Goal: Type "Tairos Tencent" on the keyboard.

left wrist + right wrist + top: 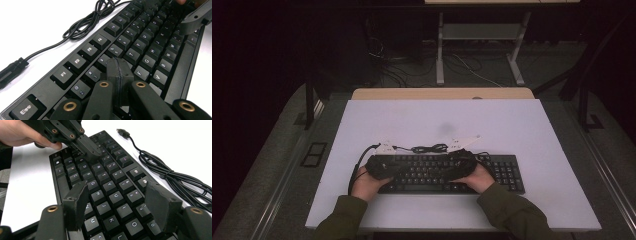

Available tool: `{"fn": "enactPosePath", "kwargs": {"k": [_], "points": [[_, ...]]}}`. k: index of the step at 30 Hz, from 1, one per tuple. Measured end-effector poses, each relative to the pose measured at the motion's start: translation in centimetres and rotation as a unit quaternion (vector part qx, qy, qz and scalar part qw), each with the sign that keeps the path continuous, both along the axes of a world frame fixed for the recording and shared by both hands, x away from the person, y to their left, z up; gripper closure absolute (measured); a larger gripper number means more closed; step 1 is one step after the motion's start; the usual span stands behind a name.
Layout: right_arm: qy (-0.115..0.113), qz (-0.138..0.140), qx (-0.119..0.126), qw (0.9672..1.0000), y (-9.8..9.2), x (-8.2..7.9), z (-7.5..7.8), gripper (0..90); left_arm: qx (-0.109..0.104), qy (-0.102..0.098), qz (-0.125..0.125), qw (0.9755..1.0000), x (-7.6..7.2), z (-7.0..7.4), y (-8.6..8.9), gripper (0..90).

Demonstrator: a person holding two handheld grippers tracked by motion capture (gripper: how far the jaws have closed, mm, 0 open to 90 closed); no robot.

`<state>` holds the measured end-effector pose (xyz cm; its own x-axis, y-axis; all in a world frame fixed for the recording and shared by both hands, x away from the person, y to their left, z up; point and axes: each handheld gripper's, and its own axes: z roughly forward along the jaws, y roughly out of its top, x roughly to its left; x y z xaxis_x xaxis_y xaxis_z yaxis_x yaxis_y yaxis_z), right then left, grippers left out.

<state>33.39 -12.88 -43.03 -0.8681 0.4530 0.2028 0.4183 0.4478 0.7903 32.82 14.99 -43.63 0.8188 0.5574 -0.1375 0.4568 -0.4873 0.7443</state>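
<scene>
- The flat black plastic keyboard (452, 173) lies near the front edge of the white table top (522, 135), its bundled black cable (82, 25) just behind it.
- Left gripper (119, 67): jaws pressed together, tips down over the number and letter rows.
- Right gripper (117, 202): jaws apart, hovering above the letter keys, nothing between them.

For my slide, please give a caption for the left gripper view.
Shut left tongs over a black keyboard, its cable coiled on the white table.
</scene>
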Motion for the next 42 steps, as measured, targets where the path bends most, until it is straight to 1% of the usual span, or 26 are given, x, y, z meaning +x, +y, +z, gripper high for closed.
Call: {"fn": "enactPosePath", "kwargs": {"k": [5, 10, 13, 14, 17, 20, 24, 25, 27, 28, 29, 32, 36, 40, 42], "points": [[-0.001, 0.000, 0.000, 1.0000, 0.0, 0.0, 0.0, 35.1, -0.004, 0.002, 0.001, 1.0000, 0.0, 0.0, 0.0, 89.1], [0.000, -0.002, 0.004, 1.0000, 0.0, 0.0, 0.1, 35.1, -0.002, -0.001, 0.001, 1.0000, 0.0, 0.1, 0.0, 89.1], [-0.001, -0.002, 0.004, 1.0000, 0.0, 0.0, 0.1, 35.1, -0.005, -0.004, 0.001, 1.0000, -0.1, 0.4, 0.1, 89.0], [-0.001, -0.002, 0.004, 1.0000, 0.0, 0.0, 0.1, 35.1, -0.010, -0.004, 0.003, 0.9999, -0.2, 0.4, 0.0, 89.1], [0.000, -0.002, 0.003, 1.0000, 0.0, -0.1, 0.1, 35.5, -0.013, -0.007, 0.001, 0.9999, -0.3, 0.6, 0.0, 89.0], [0.000, 0.002, 0.004, 1.0000, 0.0, -0.1, 0.2, 38.5, -0.012, -0.008, -0.002, 0.9999, -0.4, 0.9, 0.0, 89.0], [0.004, 0.007, 0.009, 0.9999, 0.0, -0.2, 0.3, 47.5, -0.020, -0.011, 0.003, 0.9997, -0.8, 1.2, 0.1, 88.3], [0.004, 0.009, 0.011, 0.9999, 0.0, -0.2, 0.4, 50.2, -0.020, -0.010, 0.002, 0.9998, -0.9, 1.3, 0.2, 85.8], [0.002, 0.011, 0.014, 0.9998, 0.0, -0.3, 0.5, 55.8, -0.026, -0.013, 0.010, 0.9995, -1.1, 1.4, 0.4, 81.9], [0.002, 0.012, 0.016, 0.9998, 0.0, -0.3, 0.6, 58.8, -0.026, -0.014, 0.010, 0.9995, -1.1, 1.5, 0.5, 79.3], [0.003, 0.013, 0.017, 0.9998, 0.0, -0.4, 0.6, 61.2, -0.028, -0.016, 0.017, 0.9993, -1.2, 1.5, 0.6, 76.0], [0.005, 0.022, 0.020, 0.9996, 0.2, -0.5, 0.6, 69.8, -0.033, -0.017, 0.026, 0.9990, -1.3, 1.5, 1.1, 66.5], [0.012, 0.035, 0.014, 0.9992, 0.6, -0.8, 0.4, 79.0, -0.039, -0.017, 0.037, 0.9984, -1.3, 1.5, 1.3, 53.1], [0.015, 0.049, 0.009, 0.9987, 1.2, -1.1, 0.2, 87.1, -0.044, -0.019, 0.044, 0.9979, -1.2, 1.4, 1.3, 43.1], [0.018, 0.055, 0.003, 0.9983, 1.4, -1.2, 0.1, 89.2, -0.045, -0.019, 0.049, 0.9976, -1.2, 1.4, 1.3, 38.4]]}}
